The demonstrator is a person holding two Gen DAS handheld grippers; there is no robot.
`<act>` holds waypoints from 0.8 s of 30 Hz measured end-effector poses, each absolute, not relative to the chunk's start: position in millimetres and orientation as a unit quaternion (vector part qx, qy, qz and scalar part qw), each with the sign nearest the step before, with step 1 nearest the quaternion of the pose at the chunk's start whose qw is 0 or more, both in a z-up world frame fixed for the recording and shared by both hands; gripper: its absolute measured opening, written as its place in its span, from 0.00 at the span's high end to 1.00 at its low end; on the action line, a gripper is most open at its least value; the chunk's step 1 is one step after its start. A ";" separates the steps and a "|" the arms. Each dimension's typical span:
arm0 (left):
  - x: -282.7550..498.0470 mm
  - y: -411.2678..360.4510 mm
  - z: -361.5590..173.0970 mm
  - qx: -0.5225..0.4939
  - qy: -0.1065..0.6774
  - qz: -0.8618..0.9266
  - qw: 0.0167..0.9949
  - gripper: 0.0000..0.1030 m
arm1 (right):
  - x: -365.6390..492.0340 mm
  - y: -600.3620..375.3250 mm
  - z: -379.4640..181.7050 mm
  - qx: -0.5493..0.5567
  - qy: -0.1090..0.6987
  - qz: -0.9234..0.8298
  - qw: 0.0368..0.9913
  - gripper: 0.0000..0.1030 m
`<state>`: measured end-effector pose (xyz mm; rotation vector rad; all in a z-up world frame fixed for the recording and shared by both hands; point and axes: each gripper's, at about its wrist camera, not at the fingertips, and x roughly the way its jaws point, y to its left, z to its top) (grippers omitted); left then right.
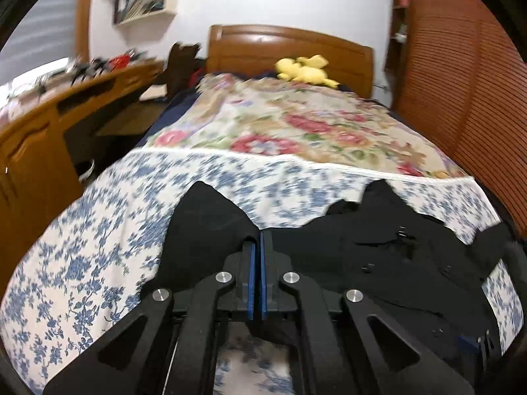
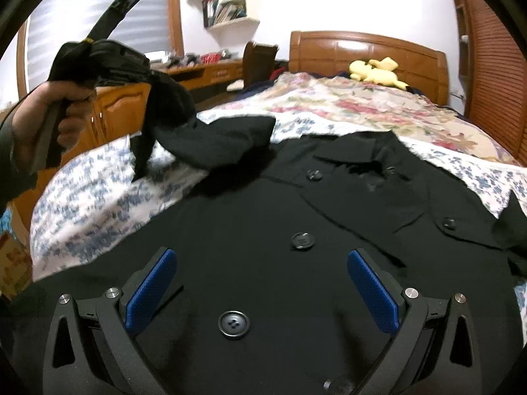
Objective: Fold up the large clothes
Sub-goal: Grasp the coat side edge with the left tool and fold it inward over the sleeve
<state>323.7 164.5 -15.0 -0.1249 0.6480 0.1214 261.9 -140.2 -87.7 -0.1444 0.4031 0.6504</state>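
Left wrist view: left gripper (image 1: pixel 258 247) had its blue pads pressed together, pinching black fabric, the sleeve (image 1: pixel 210 217) of the black coat (image 1: pixel 378 250). The sleeve rose in a peak just beyond the fingertips. The rest of the coat lay to the right of the gripper on the blue-flowered sheet (image 1: pixel 98 230). Beyond the coat lay a red-flowered cover (image 1: pixel 296 121), with a yellow plush toy (image 1: pixel 304 69) by the wooden headboard (image 1: pixel 290 46). Picture blurred.

Right wrist view: right gripper (image 2: pixel 263 283) hovered over the coat (image 2: pixel 263 204) with jaws spread wide, nothing between the pads. Coat lay front up and buttoned; one large button (image 2: pixel 234 324) sat between the fingers, collar (image 2: pixel 355 156) toward the headboard (image 2: pixel 365 52). Left of the coat, a hand (image 2: pixel 56 115) held the left gripper (image 2: pixel 154 77) lifted clear of the bed, sleeve (image 2: pixel 171 108) hanging from it and trailing back to the coat's shoulder.

Progress, as judged: early. Coat spread flat, no fold laid yet. One sleeve was raised, presumably to go across the front. Other sleeve and the body folds remained.
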 end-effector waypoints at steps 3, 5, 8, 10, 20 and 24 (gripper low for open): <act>315.1 139.6 -6.2 -0.042 0.313 0.042 0.948 0.97 | 262.9 -152.1 -90.8 -0.052 0.199 0.318 0.925 0.00; 309.8 124.0 -4.5 -0.033 0.313 0.028 0.949 0.97 | 263.7 -156.5 -94.5 -0.048 0.206 0.315 0.925 0.00; 302.6 106.6 -4.2 -0.028 0.312 0.011 0.950 0.97 | 263.6 -160.3 -96.4 -0.044 0.205 0.309 0.928 0.00; 298.4 94.3 -6.1 -0.017 0.313 0.002 0.950 0.97 | 264.1 -159.7 -96.4 -0.042 0.209 0.304 0.929 0.00; 288.7 49.7 -16.1 0.007 0.316 -0.029 0.948 0.97 | 266.9 -161.9 -92.7 -0.028 0.222 0.284 0.932 0.00; 286.4 37.1 -20.5 0.009 0.319 -0.047 0.946 0.97 | 271.8 -165.3 -91.8 -0.014 0.235 0.286 0.929 0.00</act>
